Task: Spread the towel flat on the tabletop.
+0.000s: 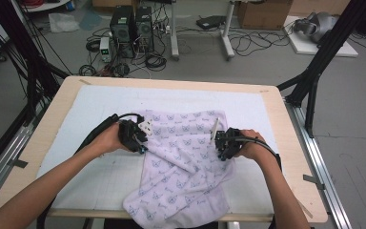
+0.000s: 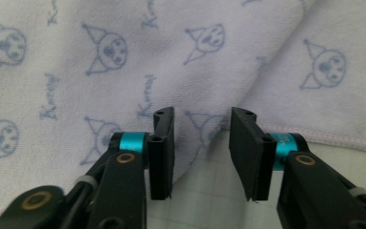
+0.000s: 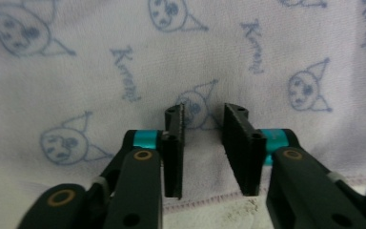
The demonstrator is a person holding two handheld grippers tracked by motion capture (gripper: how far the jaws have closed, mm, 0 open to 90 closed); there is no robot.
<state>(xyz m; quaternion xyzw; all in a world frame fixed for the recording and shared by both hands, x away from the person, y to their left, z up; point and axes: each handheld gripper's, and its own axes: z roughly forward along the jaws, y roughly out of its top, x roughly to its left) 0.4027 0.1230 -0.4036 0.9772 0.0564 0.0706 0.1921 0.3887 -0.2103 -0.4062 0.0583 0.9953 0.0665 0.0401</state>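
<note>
While the bench point(image 1: 47, 138) carries a white mat point(image 1: 100, 102) over most of its top, a pale lilac towel point(image 1: 181, 167) with small blue cat faces lies crumpled in the middle of it, its near end hanging over the front edge; the left hand-held gripper point(image 1: 140, 143) is at the towel's left edge and the right hand-held gripper point(image 1: 221, 145) at its right edge; in both gripper views the black jaws stand apart with a clear gap over the cloth's hem, so both are released and grasp nothing.
</note>
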